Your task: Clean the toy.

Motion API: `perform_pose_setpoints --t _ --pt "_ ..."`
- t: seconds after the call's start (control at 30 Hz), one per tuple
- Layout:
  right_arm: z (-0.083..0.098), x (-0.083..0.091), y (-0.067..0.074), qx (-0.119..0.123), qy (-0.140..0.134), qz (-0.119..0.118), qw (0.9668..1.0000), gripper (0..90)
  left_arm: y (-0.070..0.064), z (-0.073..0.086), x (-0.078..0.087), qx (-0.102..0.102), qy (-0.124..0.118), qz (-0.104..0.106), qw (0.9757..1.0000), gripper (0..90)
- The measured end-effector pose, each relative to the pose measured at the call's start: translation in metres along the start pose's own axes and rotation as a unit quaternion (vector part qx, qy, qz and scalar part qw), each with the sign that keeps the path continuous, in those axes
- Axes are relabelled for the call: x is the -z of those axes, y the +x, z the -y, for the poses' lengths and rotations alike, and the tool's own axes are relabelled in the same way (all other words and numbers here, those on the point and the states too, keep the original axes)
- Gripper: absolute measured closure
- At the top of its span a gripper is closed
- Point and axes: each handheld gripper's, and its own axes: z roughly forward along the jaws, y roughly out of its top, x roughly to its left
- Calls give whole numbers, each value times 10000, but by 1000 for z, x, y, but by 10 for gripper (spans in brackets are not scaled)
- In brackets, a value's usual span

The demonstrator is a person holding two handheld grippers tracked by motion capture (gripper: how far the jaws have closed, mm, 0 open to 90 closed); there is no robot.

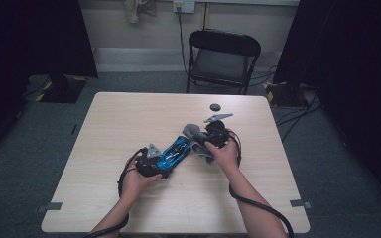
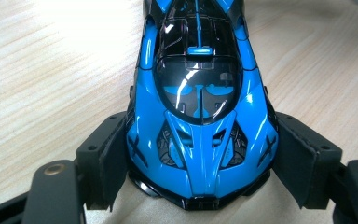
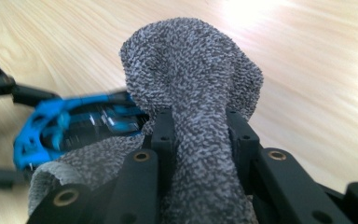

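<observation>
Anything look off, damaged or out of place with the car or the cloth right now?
Nothing stands out. The glossy blue and black toy car sits intact and straight between the left claw pads, and the grey terry cloth is bunched in the right claw.

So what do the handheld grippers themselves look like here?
Both are black. The left gripper has flat rectangular pads on jointed links with brass-coloured pivot pins. The right gripper shows the same links and pins. Each carries a grey three-cornered plate on top and trails a black cable along a bare forearm.
</observation>
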Motion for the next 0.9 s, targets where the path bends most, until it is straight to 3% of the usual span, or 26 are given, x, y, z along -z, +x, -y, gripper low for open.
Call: perform_pose_setpoints --t 0.13,0.33,0.43,0.5,0.6,0.7,0.9 --pt "21 18 -8 22 72 88 9999 702 0 0 0 17 6 13 10000 253" --pt "43 24 -7 195 289 172 9992 692 0 0 0 28 8 25 10000 250" --pt "56 23 -5 216 392 205 9988 631 0 0 0 6 5 5 10000 248" --pt "58 23 -4 166 360 171 9991 606 -1 0 -1 13 0 3 10000 247" --pt "59 25 -2 48 319 210 9993 464 -1 0 -1 -9 12 -8 10000 246" --pt "56 31 2 106 283 233 9993 376 -1 0 -1 -15 18 -16 10000 243" --pt "54 41 5 -5 183 320 9993 381 -1 0 -1 -49 29 -39 10000 239"
